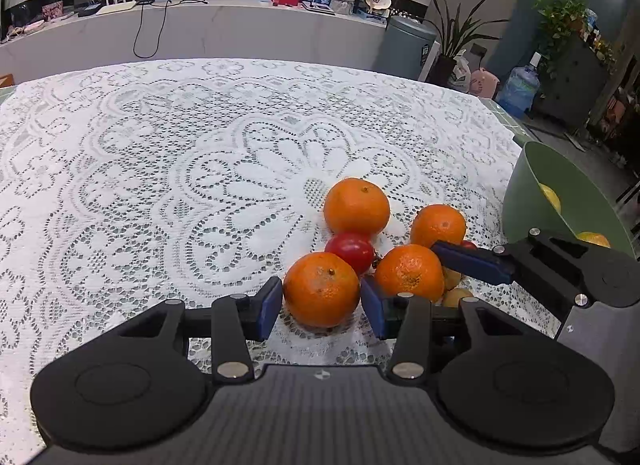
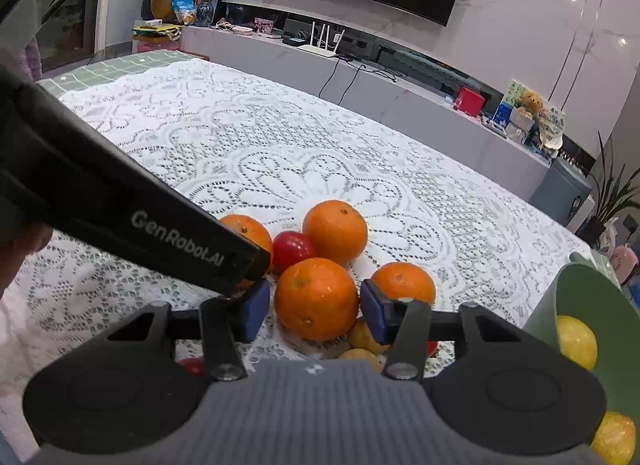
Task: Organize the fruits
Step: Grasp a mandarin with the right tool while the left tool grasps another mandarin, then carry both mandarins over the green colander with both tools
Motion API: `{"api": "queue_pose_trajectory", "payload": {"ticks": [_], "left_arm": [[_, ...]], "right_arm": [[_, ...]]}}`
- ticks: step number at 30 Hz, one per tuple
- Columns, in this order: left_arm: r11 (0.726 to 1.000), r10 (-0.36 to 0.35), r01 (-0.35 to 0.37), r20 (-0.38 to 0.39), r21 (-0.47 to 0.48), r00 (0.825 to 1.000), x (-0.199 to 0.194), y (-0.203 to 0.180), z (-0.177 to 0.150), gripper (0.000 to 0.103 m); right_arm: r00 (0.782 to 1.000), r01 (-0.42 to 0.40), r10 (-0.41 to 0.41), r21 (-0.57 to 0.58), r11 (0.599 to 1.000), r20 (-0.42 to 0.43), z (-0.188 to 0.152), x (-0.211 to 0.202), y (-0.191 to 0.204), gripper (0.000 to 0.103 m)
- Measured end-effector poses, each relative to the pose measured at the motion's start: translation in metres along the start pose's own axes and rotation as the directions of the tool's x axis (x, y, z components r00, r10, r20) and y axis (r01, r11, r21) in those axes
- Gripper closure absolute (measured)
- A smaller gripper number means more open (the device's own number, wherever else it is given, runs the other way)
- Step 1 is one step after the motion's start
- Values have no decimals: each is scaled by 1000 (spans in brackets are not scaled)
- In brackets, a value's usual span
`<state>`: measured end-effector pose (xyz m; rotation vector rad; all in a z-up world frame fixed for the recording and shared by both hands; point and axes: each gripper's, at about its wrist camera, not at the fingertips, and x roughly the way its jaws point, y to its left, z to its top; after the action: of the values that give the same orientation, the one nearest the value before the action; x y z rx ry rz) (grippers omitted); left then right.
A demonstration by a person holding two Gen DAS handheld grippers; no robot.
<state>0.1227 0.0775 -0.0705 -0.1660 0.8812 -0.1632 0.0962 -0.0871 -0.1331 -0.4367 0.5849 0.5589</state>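
The left gripper's (image 1: 321, 303) jaws clasp the front orange (image 1: 322, 289): both blue pads lie against its sides, and the fruit sits on the lace cloth (image 1: 160, 185). The right gripper's (image 2: 316, 311) jaws flank the next orange (image 2: 316, 297). Its right pad meets the peel, while a thin sliver of cloth seems to show at the left pad, so I cannot tell whether this grip is firm.

The two oranges lie side by side at the near edge of a small heap, close together, with the left gripper's right pad wedged between them. In the right wrist view the left gripper's black body crosses the left part of the picture and hides part of the front orange.

A red tomato (image 1: 350, 251) sits just behind the two, touching the front orange. A far orange (image 1: 356, 205) rests against the tomato's back. A fourth orange (image 1: 438, 225) lies to the right, beyond the right gripper's finger. Small yellow fruits (image 2: 362, 335) lie on the cloth beside and partly under the next orange, beneath the right gripper's right pad. Another bit of red fruit (image 2: 194, 365) peeks out under the right gripper's left linkage.

A green bowl (image 1: 524, 193) stands at the cloth's right edge, near the heap but not touching it, with lemons (image 2: 576, 341) inside.
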Motion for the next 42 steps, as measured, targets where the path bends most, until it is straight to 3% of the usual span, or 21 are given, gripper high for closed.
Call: {"api": "queue_pose_trajectory", "payload": {"ticks": [12, 24, 32, 42], "left_arm": [[999, 15, -15, 10, -29, 1000, -6, -4, 0, 56], [999, 26, -23, 64, -40, 998, -51, -17, 3, 56], [1000, -14, 12, 110, 16, 994, -78, -47, 8, 56], [990, -98, 88, 92, 107, 991, -80, -94, 16, 56]], "right_arm": [[1000, 12, -11, -38, 999, 27, 2, -4, 4, 61], [995, 18, -19, 15, 1000, 98, 8, -59, -8, 61], [991, 36, -46, 76, 996, 127, 0, -104, -32, 61], [994, 55, -73, 198, 979, 82, -21, -139, -84, 61]]}}
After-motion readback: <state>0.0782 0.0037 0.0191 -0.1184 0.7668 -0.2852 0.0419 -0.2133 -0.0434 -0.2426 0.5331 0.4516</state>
